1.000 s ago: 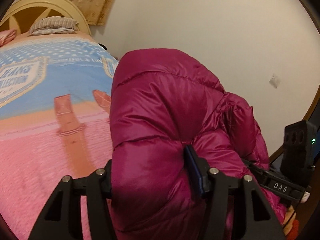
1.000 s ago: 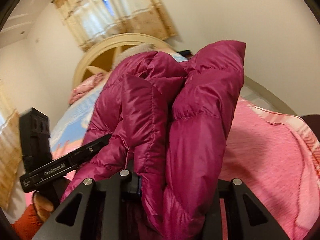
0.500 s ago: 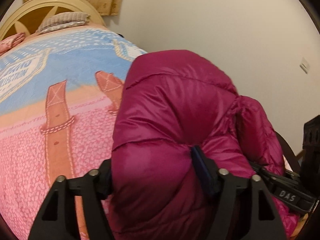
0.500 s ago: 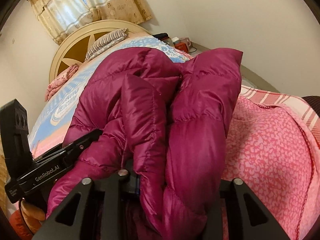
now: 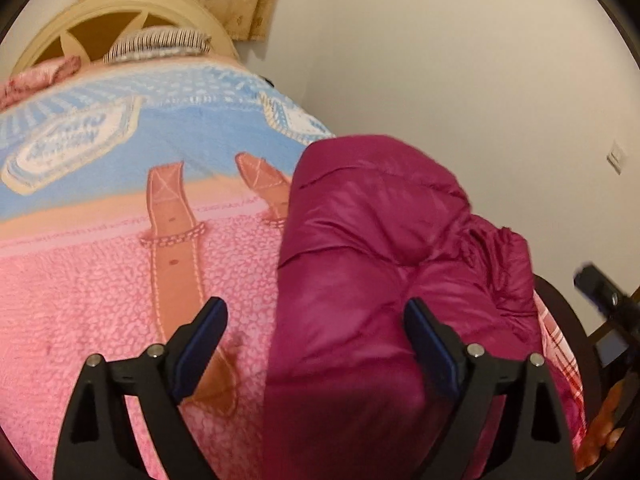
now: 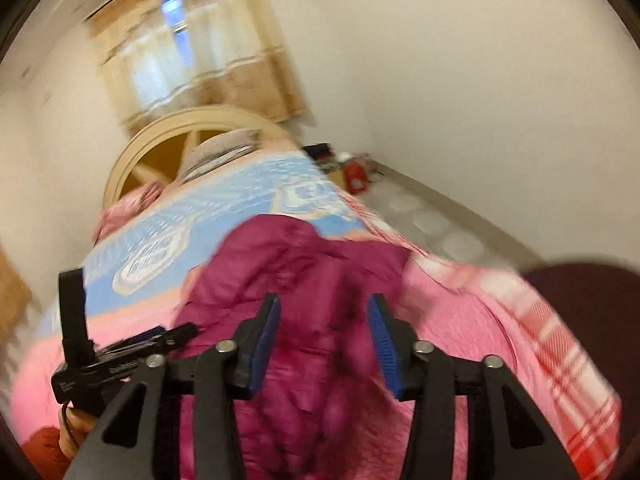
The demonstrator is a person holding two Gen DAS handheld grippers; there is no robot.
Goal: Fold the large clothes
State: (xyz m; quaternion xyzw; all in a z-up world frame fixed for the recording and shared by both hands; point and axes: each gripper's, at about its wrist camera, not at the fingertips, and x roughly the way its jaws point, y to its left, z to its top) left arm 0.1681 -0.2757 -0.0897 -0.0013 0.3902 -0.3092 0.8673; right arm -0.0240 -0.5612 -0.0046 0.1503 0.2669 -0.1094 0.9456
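Observation:
A magenta puffer jacket (image 5: 380, 260) lies bunched in a thick fold on the pink and blue bed blanket (image 5: 100, 288). My left gripper (image 5: 314, 306) hangs just above it, jaws wide and still opening. The jacket's edge fills the right half of the gap; the left pad is clear of it. In the right wrist view, which is blurred, the jacket (image 6: 304, 272) lies beyond and below my right gripper (image 6: 323, 300), whose blue pads stand apart and hold nothing. The left gripper's body (image 6: 80, 340) shows at the left there.
A cream round headboard (image 5: 120, 8) and a striped pillow (image 5: 156, 42) stand at the bed's far end, under a curtain. A wall runs along the right. Small items (image 6: 352, 168) sit on the floor beside the bed. A dark rounded bed end (image 6: 592, 300) rises at the right.
Both grippers have let go of the jacket, which has sunk onto the blanket. The left jaws have spread wide. The right gripper has drawn back from the jacket.

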